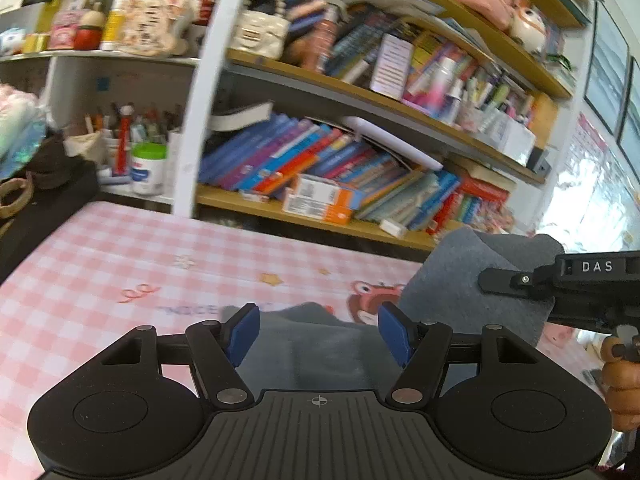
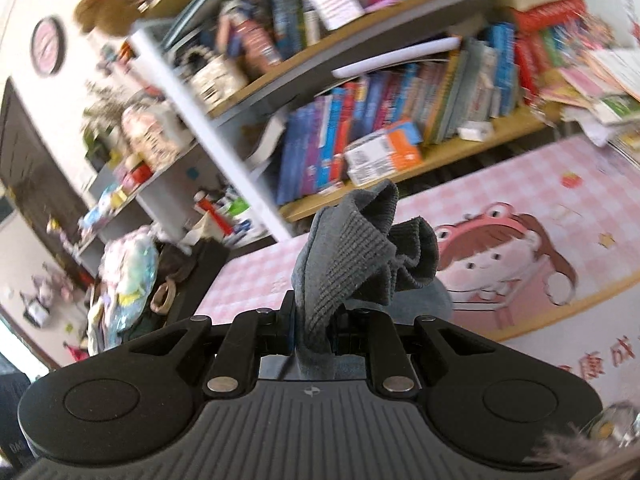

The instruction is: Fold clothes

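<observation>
Clearly the right gripper [image 2: 312, 344] has its jaws clenched on a bunched edge of the grey garment [image 2: 352, 252], lifting it off the pink checked table [image 1: 120, 248] for folding, while the left gripper [image 1: 318, 332] hovers released over the cloth.

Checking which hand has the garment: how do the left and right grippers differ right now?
The right gripper is shut on the grey garment; the left gripper stands open, its blue pads apart with nothing pinched. The right lifts bunched ribbed cloth off the pink checked mat; the left only hovers over cloth. Both share the same black build.
</observation>
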Demonstrator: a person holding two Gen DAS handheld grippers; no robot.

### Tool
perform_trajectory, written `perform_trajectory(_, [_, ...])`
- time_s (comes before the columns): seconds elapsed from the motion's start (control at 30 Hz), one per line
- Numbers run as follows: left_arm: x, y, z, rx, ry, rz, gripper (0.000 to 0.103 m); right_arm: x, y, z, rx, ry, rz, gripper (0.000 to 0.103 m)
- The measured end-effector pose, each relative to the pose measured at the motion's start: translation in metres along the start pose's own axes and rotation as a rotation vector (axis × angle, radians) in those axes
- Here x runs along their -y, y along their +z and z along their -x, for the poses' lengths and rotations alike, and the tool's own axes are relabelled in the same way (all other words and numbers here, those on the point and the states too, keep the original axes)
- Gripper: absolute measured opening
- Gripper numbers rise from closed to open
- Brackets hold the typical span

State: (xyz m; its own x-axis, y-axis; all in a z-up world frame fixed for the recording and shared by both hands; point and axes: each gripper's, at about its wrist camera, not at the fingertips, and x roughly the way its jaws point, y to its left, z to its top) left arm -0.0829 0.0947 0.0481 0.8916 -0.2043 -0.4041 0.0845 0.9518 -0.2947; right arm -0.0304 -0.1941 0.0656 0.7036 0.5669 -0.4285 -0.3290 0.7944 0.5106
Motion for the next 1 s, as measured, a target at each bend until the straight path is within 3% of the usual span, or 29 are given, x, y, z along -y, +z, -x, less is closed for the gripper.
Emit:
perform_trajectory(0.23, [-0.039,-0.004,0.022,0.020,0.050,0.049,0.066,-0.043,-0.011,-0.037,-0.081,0.029,0.089,0.014])
perform_trajectory(0.57, [-0.069,-0.009,0.032,0.009,0.083,0.113,0.066,-0.072,-0.048,-0.095,-0.289,0.077,0.179,0.023])
perform_trajectory(0.67, [-0.068,-0.009,0.027,0.003,0.066,0.105,0.066,-0.074,-0.055,-0.104,-0.334,0.087,0.193,0.031])
perform_trajectory(0.73, [-0.066,-0.008,0.025,0.003,0.050,0.095,0.067,-0.075,-0.058,-0.105,-0.355,0.112,0.201,0.042])
perform_trajectory(0.87, [-0.060,-0.003,0.017,0.014,0.023,0.092,0.074,-0.073,-0.054,-0.090,-0.309,0.132,0.221,0.051])
perform_trajectory(1.0, [-0.051,0.001,0.002,-0.002,0.001,0.082,0.074,-0.052,-0.044,-0.071,-0.241,0.069,0.170,0.055])
